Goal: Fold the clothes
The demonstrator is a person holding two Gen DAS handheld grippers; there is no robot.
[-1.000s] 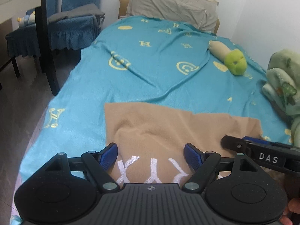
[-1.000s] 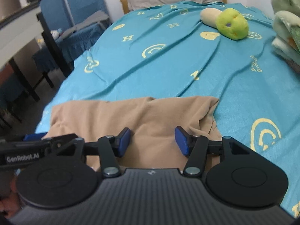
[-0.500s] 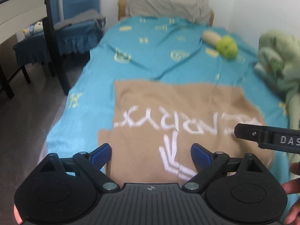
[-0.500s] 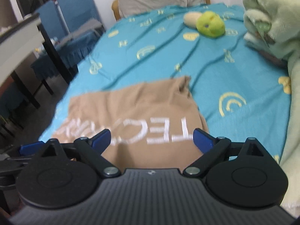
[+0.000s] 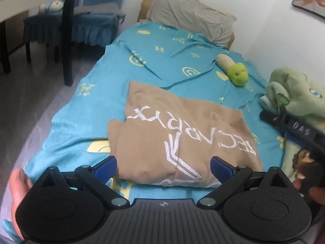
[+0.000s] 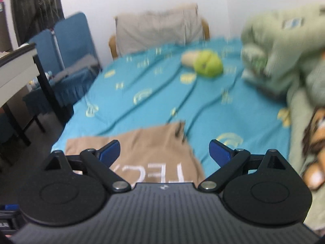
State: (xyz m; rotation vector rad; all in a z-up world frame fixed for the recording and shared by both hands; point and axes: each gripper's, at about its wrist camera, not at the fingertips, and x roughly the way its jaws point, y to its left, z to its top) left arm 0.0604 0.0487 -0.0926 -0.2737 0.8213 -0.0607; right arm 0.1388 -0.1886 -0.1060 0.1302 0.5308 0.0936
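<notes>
A tan shirt [image 5: 178, 134] with white lettering lies folded into a rough rectangle on the turquoise bed cover [image 5: 162, 61]. It also shows in the blurred right wrist view [image 6: 150, 154]. My left gripper [image 5: 163, 167] is open and empty, held just above the shirt's near edge. My right gripper [image 6: 164, 152] is open and empty, above the shirt's right part. The right gripper's body [image 5: 294, 128] shows at the right of the left wrist view.
A green plush toy [image 5: 237, 74] lies further up the bed. A grey pillow [image 5: 189, 14] is at the head. Piled green bedding [image 5: 296, 93] sits along the right side. Blue-covered chairs [image 5: 81, 24] and a table stand left of the bed.
Both grippers opened wide, let go of the shirt and pulled back and up. The shirt now lies flat with its lettering showing. The right gripper view has swung right.
</notes>
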